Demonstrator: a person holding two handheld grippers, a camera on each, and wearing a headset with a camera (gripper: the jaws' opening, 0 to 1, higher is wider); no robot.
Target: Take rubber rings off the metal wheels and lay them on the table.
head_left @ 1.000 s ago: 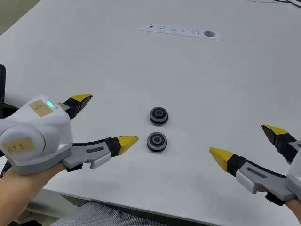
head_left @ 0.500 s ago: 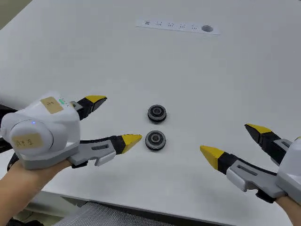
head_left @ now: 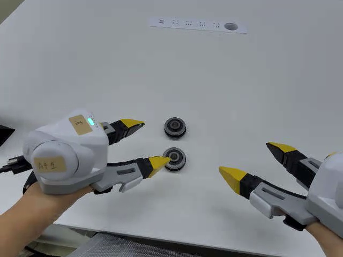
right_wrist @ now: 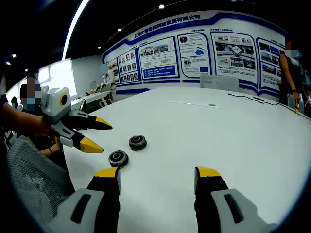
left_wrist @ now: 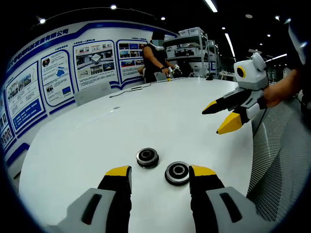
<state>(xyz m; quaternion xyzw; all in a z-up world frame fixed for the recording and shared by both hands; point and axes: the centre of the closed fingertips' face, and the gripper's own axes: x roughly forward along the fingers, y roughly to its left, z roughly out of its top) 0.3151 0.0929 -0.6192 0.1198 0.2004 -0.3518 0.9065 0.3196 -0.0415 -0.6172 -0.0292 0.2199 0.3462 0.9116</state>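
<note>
1. Two metal wheels lie flat on the white table (head_left: 268, 80). The near wheel (head_left: 175, 159) is the one closer to the person. The far wheel (head_left: 175, 127) lies just beyond it, close but apart.
2. The rubber rings (head_left: 167, 127) look to be on both wheels, as dark bands round the rims.
3. The left gripper (head_left: 153, 142) reaches in from the left of the near wheel, jaws spread wide and holding nothing. Its lower yellow tip is right at the near wheel's left edge, though whether it touches is hard to say. The upper tip hangs up and left of the near wheel.
4. In the left gripper view, the near wheel (left_wrist: 178, 173) sits just beside the right-hand jaw tip. The far wheel (left_wrist: 147, 158) is next to it, ahead of the gap between the jaws.
5. The right gripper (head_left: 246, 158) hovers well to the right of the near wheel, jaws wide apart too, empty.
6. In the right gripper view, the near wheel (right_wrist: 118, 158) lies ahead and left of that gripper's own jaws.
7. A power strip (head_left: 198, 24) lies far beyond the near wheel, way up the table.
</note>
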